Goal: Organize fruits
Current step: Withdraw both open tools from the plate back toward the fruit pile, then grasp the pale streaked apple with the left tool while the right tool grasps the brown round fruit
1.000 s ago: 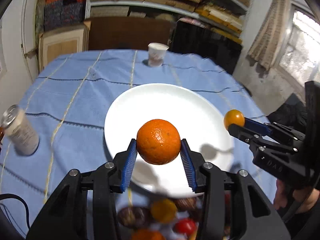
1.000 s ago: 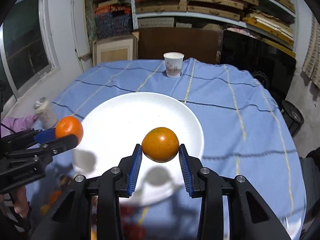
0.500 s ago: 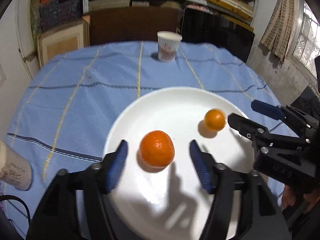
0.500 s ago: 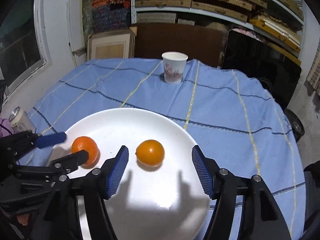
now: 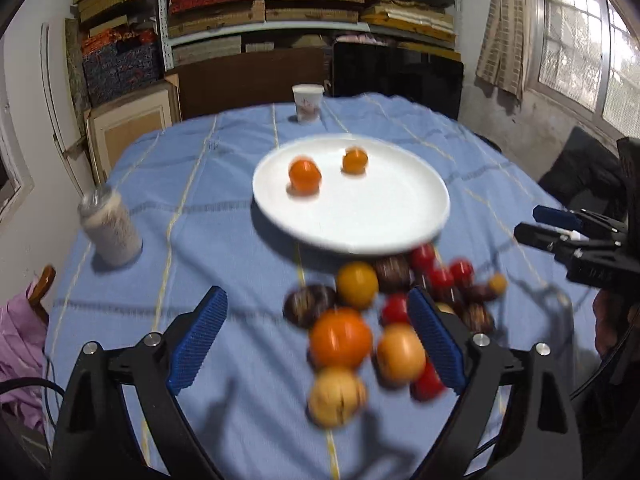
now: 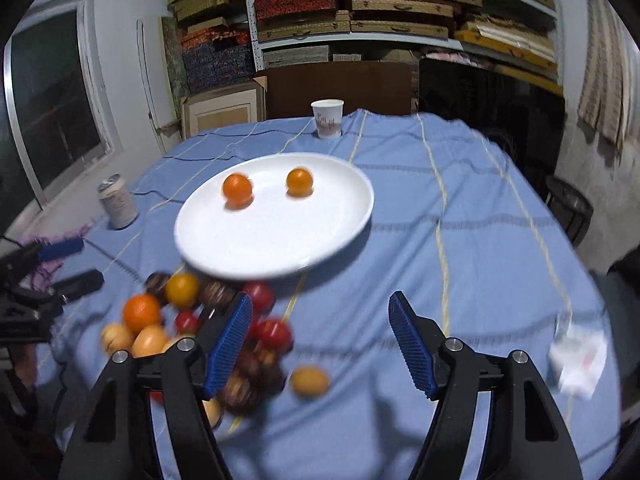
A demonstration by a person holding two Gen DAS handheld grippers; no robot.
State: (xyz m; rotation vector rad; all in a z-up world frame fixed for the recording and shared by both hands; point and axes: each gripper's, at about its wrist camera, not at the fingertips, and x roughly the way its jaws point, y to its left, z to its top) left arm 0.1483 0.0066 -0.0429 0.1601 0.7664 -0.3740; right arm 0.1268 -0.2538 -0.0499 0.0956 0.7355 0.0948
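Two oranges on the plate [image 5: 400,216]
Round oranges [image 5: 305,175] [image 5: 355,160] show no long axis; left gripper [image 5: 316,336] and right gripper [image 6: 320,344] opening, nothing gripped; fruit pile [image 5: 360,320] on cloth

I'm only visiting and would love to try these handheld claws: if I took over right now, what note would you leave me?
Left gripper: jaws opening, nothing clamped, above the fruit pile.
Right gripper: jaws opening, empty, beside the pile.
Round white plate on the blue tablecloth: holds a deep orange mandarin and a smaller yellow-orange one, apart.
Pile of mixed fruit, orange, red, brown and yellow, lies on the cloth just in front of the plate.
Done: two fruits plated. Left: the pile.
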